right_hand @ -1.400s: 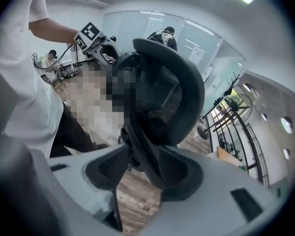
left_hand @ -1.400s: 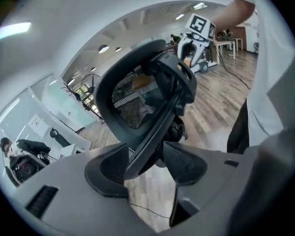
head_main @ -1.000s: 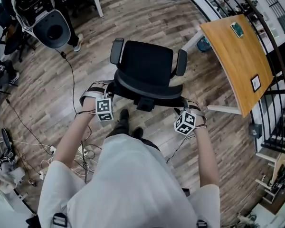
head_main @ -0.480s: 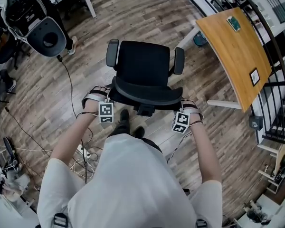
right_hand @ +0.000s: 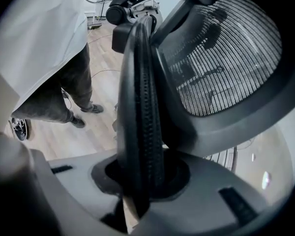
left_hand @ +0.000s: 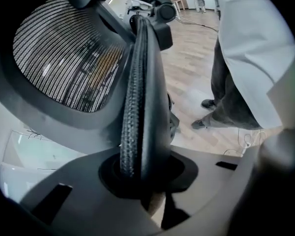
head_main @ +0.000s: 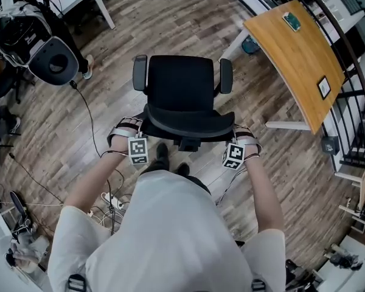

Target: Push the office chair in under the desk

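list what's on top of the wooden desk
The desk holds a small greenish item at its far end and a dark-framed white square near its edge; nothing covers them.

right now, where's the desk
In the head view the desk is at upper right, ahead and right of the office chair, which is not under it yet.

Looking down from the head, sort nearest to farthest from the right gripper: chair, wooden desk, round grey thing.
1. chair: its back between the right gripper's closing jaws.
2. wooden desk: front right.
3. round grey thing: far left.
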`<state>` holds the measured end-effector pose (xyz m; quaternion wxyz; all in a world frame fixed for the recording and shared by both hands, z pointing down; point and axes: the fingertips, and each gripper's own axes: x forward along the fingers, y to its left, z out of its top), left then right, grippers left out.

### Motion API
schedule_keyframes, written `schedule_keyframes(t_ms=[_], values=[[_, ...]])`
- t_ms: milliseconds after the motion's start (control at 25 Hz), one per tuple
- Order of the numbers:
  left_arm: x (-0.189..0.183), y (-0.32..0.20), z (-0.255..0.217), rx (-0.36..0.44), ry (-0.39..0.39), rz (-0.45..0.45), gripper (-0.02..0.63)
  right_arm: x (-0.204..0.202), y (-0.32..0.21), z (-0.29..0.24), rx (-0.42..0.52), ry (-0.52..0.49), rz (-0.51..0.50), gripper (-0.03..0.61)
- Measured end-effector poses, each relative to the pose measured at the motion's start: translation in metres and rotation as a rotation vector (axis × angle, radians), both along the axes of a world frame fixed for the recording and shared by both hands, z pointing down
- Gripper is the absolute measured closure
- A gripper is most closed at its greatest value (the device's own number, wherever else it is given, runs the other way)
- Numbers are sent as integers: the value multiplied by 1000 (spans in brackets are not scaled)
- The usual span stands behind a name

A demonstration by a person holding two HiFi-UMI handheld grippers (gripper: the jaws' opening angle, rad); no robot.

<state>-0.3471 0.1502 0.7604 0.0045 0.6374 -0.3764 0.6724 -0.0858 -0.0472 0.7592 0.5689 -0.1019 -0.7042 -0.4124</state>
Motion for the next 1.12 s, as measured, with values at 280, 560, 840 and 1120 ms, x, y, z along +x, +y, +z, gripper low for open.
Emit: schedule_keyframes(t_ms=[280,560,840,1120], values=[[1,-1,1,-16,6,32,557,4,3,2,-1,-6,17,509],[-1,-5,1,-25,5,66,557,7,7,0,-4,-5,52,509],[0,-18,1,-7,6,117,555,19,13,1,-6,-2,107,511],[7,-51,-1,13,-2,212,552,44,13,0,-4,-18,221,509]])
